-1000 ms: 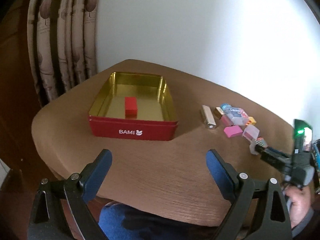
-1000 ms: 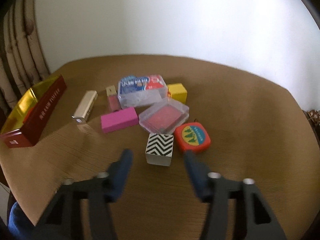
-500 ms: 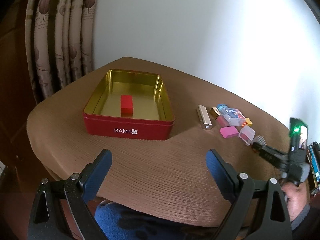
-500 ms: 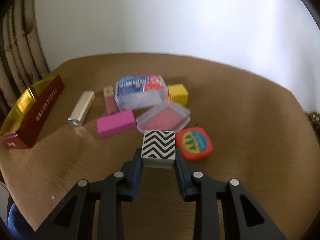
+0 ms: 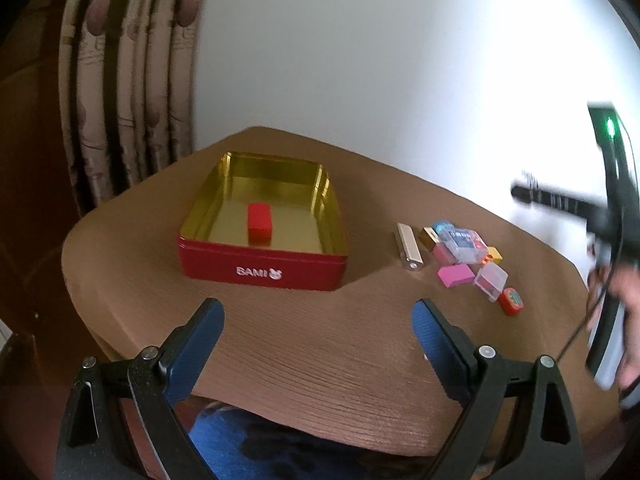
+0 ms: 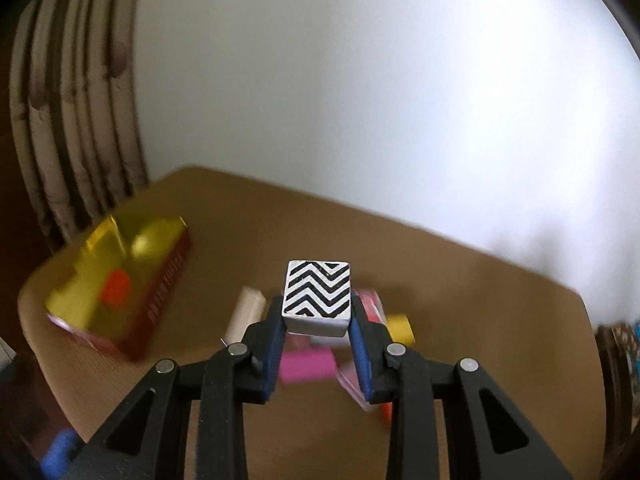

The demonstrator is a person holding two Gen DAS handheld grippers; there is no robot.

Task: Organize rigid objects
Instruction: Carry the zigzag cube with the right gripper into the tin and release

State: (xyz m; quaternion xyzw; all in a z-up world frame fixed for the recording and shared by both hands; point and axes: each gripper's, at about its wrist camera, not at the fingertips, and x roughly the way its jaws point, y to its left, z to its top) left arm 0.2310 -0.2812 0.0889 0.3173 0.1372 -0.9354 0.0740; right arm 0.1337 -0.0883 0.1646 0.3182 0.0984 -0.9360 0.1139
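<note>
Zigzag-patterned block, white with black chevrons on its top face, sits clamped between the blue pads of my right gripper, lifted clear of the brown table; the jaws have just been closing and now press on both its sides. My left gripper hangs over the near edge of the table with its jaws spread wide and nothing between them. Beyond the left jaws stands the red tin, lid off, gold inside, with a white logo on its front wall and a red block lying on its floor. To the right of the tin, near but apart from it, lies the cluster of loose things: an orange tape measure nearest, then a small clear case with something pink inside, a pink eraser, a champagne-coloured metal stick, a clear box with a blue label and a yellow block behind it. In the right wrist view all of these are blurred beneath the held block. Farthest back are a white wall and a striped curtain at the left.
</note>
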